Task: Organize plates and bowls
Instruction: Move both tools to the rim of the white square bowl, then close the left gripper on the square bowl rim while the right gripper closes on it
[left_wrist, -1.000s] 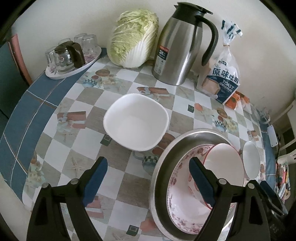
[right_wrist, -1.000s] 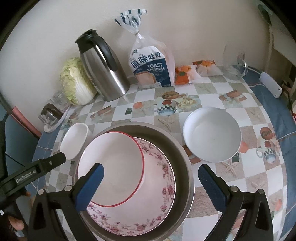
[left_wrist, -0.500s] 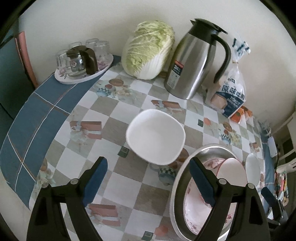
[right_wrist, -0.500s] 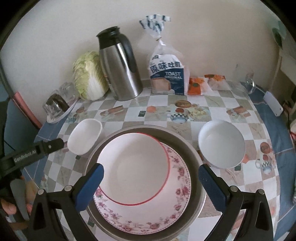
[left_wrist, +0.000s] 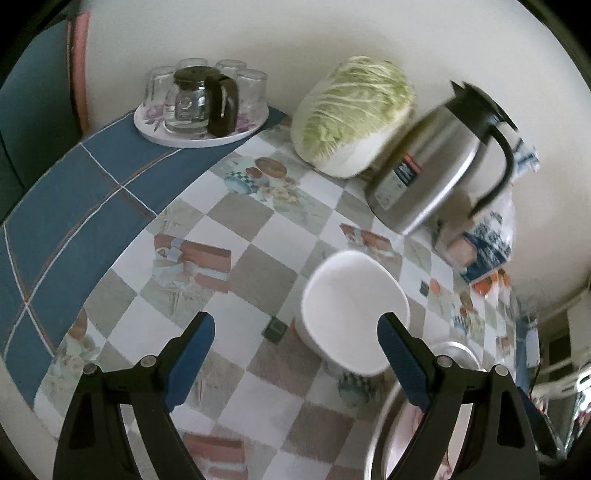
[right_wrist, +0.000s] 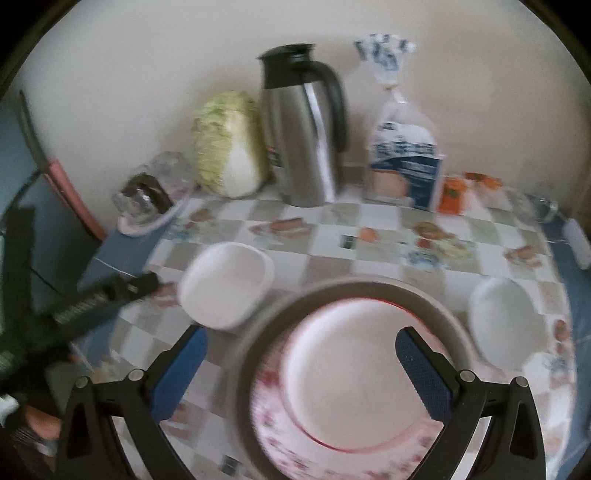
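1. I hold both grippers above the counter (left_wrist: 280, 266) with nothing in them. My left gripper (left_wrist: 295, 332) is spread wide and empty; my right gripper (right_wrist: 301, 349) is spread wide and empty too.
2. The step in hand, as I judge it, is the approach to the next loose dish; nothing is gripped yet.
3. The square bowl (left_wrist: 354, 314) sits on the counter at about 1 o'clock from my left gripper, its near rim just beside my right-hand pad. In the right wrist view the same square bowl (right_wrist: 227, 284) lies at 10 o'clock of the basin.
4. The steel basin (right_wrist: 354, 291) sits straight ahead of my right gripper, at 12 o'clock. It holds a floral plate (right_wrist: 280, 435) with a red-rimmed plate (right_wrist: 354, 373) resting on top.
5. A round bowl (right_wrist: 506, 325) stands on the counter at 2 o'clock of the basin, just beside its rim.
6. The next move calls for bringing one gripper over a bowl's rim, one finger inside and one outside, then closing on the wall.
7. The blurred right view leaves it unclear which bowl comes first.
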